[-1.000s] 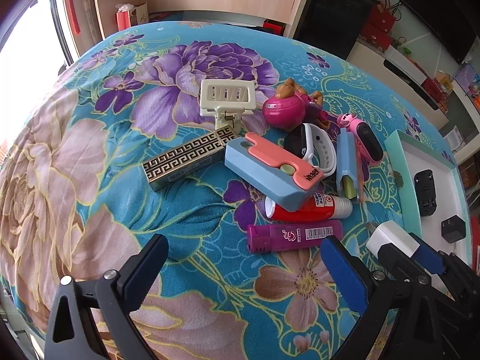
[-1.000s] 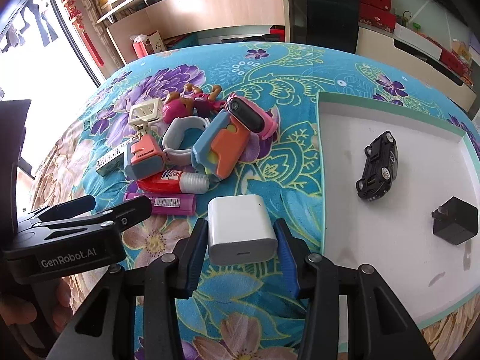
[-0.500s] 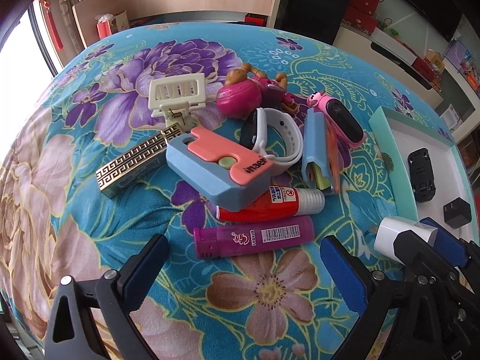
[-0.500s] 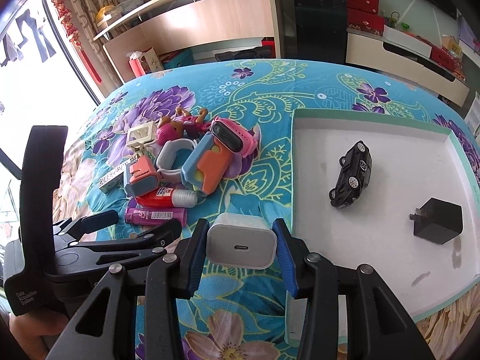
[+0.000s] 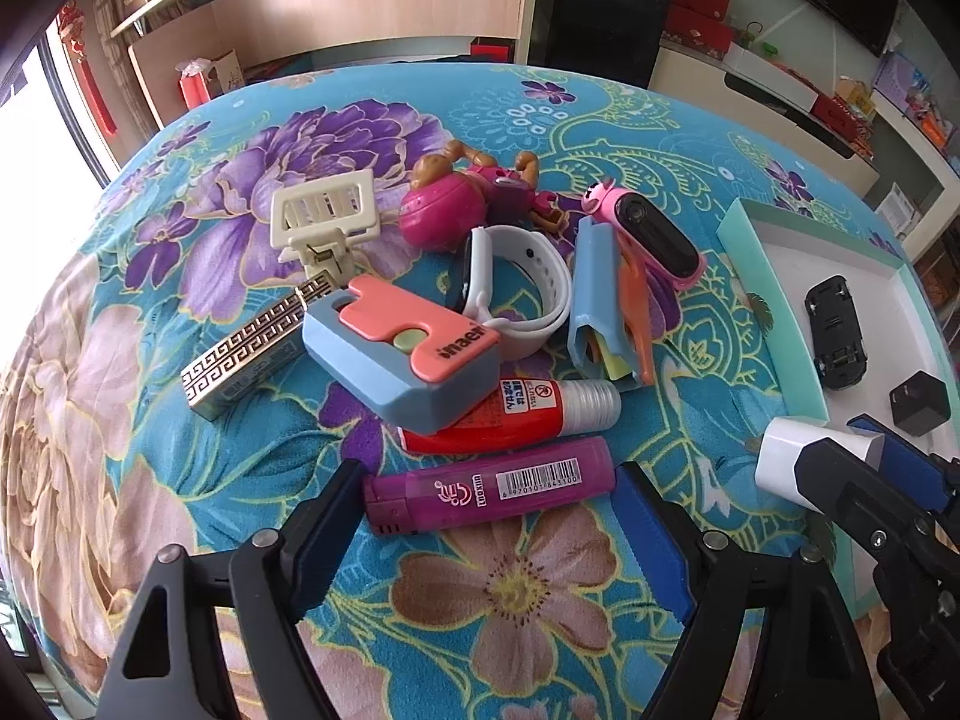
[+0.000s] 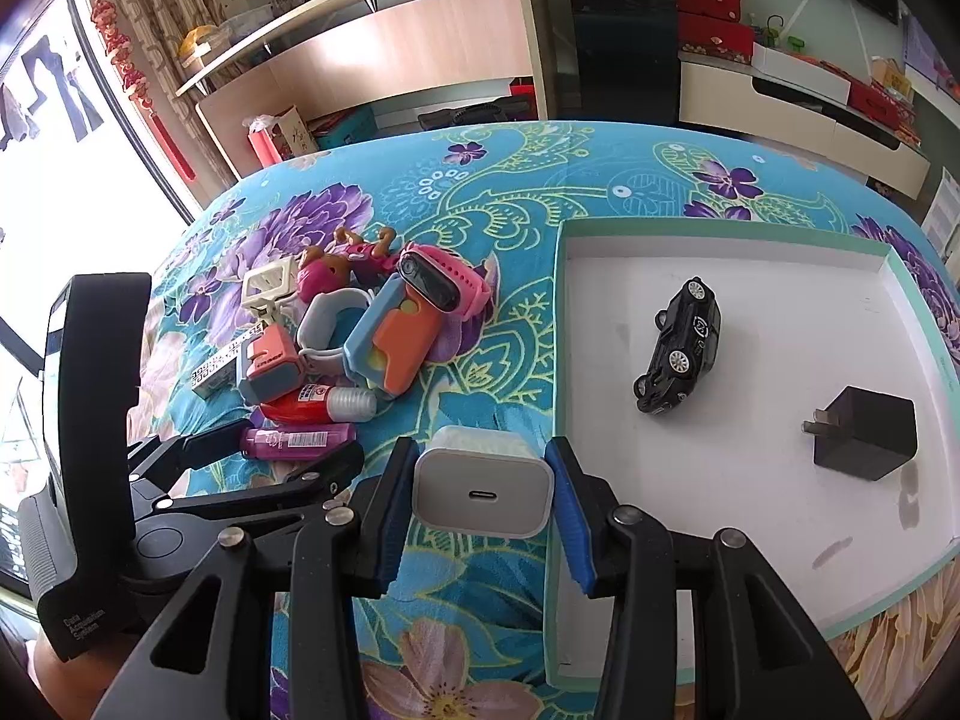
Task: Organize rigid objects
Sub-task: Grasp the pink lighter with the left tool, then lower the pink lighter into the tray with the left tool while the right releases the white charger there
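Right wrist view: white charger (image 6: 483, 489), stiff, light, slick-sided, clamped across flat faces by right gripper (image 6: 480, 504), near tray (image 6: 561, 324) edge. Left gripper (image 5: 489, 516) closing, unclenched, straddling purple lighter (image 5: 489, 489).

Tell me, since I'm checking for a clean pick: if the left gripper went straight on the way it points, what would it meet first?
Most likely the purple lighter, lying crosswise between the left gripper's fingertips. Its jaws have just been closing but do not yet press on it. The red glue bottle lies just beyond; depth is hard to judge.
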Available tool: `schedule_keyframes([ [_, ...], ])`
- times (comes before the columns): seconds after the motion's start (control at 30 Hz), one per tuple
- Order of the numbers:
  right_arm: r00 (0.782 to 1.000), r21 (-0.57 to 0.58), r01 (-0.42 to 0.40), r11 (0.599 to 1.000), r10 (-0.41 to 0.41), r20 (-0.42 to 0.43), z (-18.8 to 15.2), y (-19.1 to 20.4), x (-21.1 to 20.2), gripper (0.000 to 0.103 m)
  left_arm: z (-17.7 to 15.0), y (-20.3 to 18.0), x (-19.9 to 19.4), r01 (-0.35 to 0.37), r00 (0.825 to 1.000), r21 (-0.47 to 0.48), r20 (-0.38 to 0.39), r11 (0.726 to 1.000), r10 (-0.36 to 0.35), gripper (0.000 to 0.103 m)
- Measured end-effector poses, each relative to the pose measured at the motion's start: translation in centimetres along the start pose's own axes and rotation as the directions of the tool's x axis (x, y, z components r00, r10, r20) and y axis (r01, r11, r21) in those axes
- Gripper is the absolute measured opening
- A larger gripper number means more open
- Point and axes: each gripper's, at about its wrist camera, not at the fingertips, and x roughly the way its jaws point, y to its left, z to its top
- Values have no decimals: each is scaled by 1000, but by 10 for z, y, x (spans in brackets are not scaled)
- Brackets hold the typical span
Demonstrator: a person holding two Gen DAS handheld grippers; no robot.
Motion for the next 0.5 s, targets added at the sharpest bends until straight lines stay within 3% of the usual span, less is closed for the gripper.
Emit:
schedule_keyframes([
  [0.3, 997, 20, -21, 1000, 19, 76, 3, -6, -26, 45, 2, -10, -41, 40, 994, 22, 103, 999, -42, 85],
  [0.5, 990, 67, 23, 997, -32, 136, 5, -29, -51, 45, 3, -36, -55, 76, 987, 95, 132, 993, -88, 85],
])
